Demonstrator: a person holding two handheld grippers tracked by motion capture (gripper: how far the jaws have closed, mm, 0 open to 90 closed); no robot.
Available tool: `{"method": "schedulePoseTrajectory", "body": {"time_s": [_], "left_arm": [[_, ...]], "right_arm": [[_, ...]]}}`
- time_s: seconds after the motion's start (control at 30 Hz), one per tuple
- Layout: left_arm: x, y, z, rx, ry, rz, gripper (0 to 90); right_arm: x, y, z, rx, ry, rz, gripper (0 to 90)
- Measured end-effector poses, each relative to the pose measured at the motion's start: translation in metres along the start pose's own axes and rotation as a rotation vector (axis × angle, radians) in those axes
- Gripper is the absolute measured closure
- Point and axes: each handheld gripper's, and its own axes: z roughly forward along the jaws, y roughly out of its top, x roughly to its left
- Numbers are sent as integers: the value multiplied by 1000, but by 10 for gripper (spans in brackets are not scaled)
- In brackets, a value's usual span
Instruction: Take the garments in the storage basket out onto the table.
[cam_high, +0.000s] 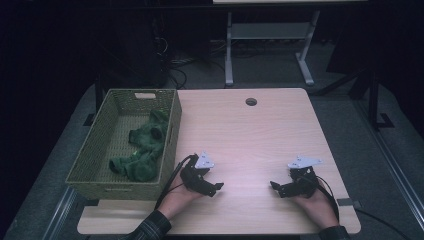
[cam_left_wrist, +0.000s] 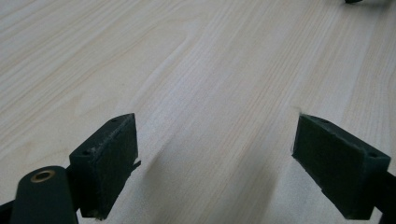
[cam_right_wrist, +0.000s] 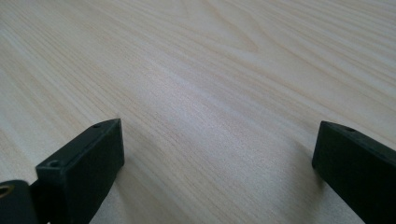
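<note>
A green woven basket (cam_high: 171, 131) stands at the table's left side with crumpled green cloth (cam_high: 144, 148) inside it. My left gripper (cam_high: 218, 187) rests low over the wooden table (cam_high: 250, 135) just right of the basket, held in a hand, and points toward the centre. In the left gripper view its jaws stand wide apart with only bare wood between them (cam_left_wrist: 215, 135). My right gripper (cam_high: 274, 186) lies near the front right, pointing left toward the other one. The right gripper view shows the gripper (cam_right_wrist: 217, 140) open over bare wood as well.
A round cable hole (cam_high: 251, 101) sits near the table's far edge. Beyond the table a white desk frame (cam_high: 270, 35) and cables lie on the dark floor. Cables trail from both grippers toward the front edge.
</note>
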Motion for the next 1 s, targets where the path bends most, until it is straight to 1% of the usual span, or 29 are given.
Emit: {"method": "schedulePoseTrajectory", "body": {"time_s": [0.1, 0.17, 0.53, 0.77, 0.8, 1.0], "left_arm": [[1, 2, -3, -13, -15, -24, 133], [0, 5, -6, -10, -3, -7, 134], [2, 12, -12, -12, -20, -19, 134], [2, 16, -16, 2, -23, -5, 134], [2, 18, -17, 0, -29, -10, 134], [2, 22, -21, 2, -34, -11, 134]], "right_arm": [[0, 0, 0, 0, 0, 0, 18], [0, 0, 0, 0, 0, 0, 18], [0, 0, 0, 0, 0, 0, 18], [0, 0, 0, -1, 0, 0, 18], [0, 0, 0, 0, 0, 0, 18], [0, 0, 0, 0, 0, 0, 18]]}}
